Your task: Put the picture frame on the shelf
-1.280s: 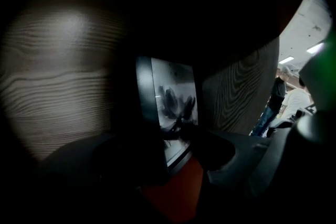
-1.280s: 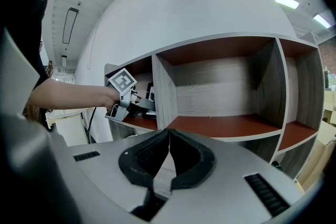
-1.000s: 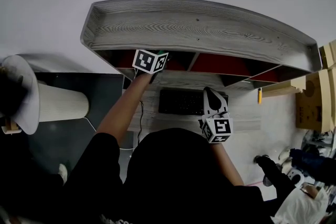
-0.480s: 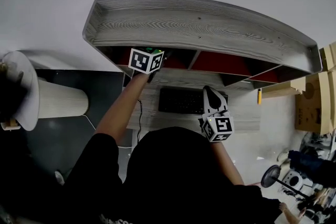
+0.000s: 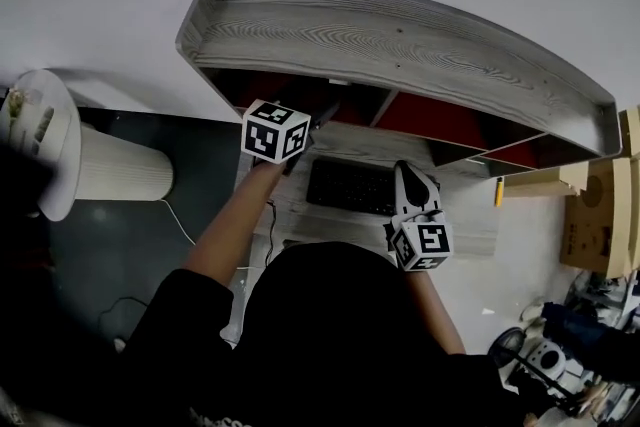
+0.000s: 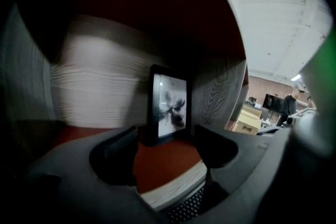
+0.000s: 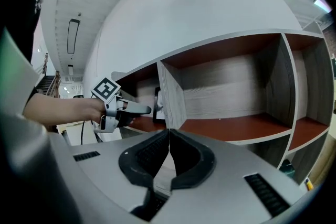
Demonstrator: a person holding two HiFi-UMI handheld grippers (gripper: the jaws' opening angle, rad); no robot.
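The picture frame (image 6: pixel 168 105), black with a grey print, stands upright on the red floor of the shelf's (image 5: pixel 400 35) left compartment, against its right wall. My left gripper (image 6: pixel 165 147) is open just outside the compartment. The frame stands beyond its jaws and nothing is between them. In the head view the left gripper (image 5: pixel 310 127) hovers at the shelf's front edge. The right gripper view shows the frame (image 7: pixel 157 106) behind the divider and the left gripper (image 7: pixel 142 109) in front of it. My right gripper (image 7: pixel 169 152) is shut and empty, held over the keyboard (image 5: pixel 350 187).
The grey wood shelf (image 7: pixel 236 128) has several red-floored compartments and stands on a desk (image 5: pixel 470 225). A white cylinder (image 5: pixel 120 177) and a round white top (image 5: pixel 40 145) are at the left. Cardboard boxes (image 5: pixel 590 215) and a yellow item (image 5: pixel 498 192) are at the right.
My left gripper has drawn back out of the shelf compartment toward me. The right gripper has stayed over the keyboard.
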